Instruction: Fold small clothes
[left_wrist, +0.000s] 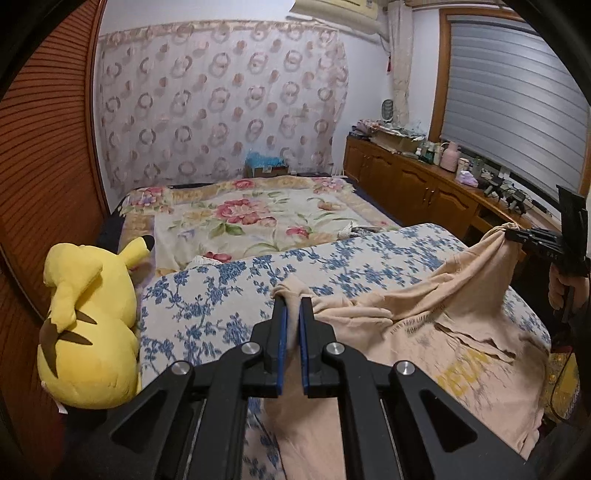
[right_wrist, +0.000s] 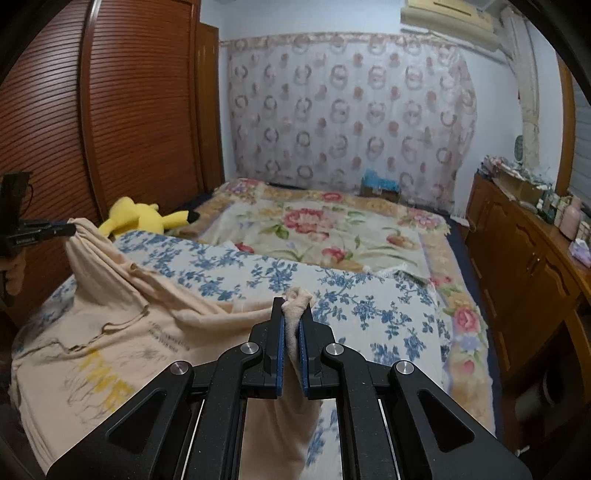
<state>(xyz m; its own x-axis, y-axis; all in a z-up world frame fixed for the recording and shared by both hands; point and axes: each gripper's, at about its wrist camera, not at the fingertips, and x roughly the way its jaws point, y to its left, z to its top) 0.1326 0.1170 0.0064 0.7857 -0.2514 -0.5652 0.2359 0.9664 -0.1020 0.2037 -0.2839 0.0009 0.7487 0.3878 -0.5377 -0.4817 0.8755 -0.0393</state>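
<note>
The print on my beige shirt (left_wrist: 461, 354) is smeared by blur; only yellow letters show, unreadable. Its lower hem runs off the bottom edge. The bottles on the sideboard (left_wrist: 424, 177) are too small to identify. My right hand (left_wrist: 561, 288) is cut by the frame's rim.

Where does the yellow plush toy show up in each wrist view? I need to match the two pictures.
Left wrist view: the yellow plush toy lies large at the left edge, beside the blue-flowered cover, against the wooden slatted door.
Right wrist view: the plush toy is small, left of centre, beyond the lifted beige shirt.
Shared landmark: the patterned curtain at the far end of the bed.
</note>
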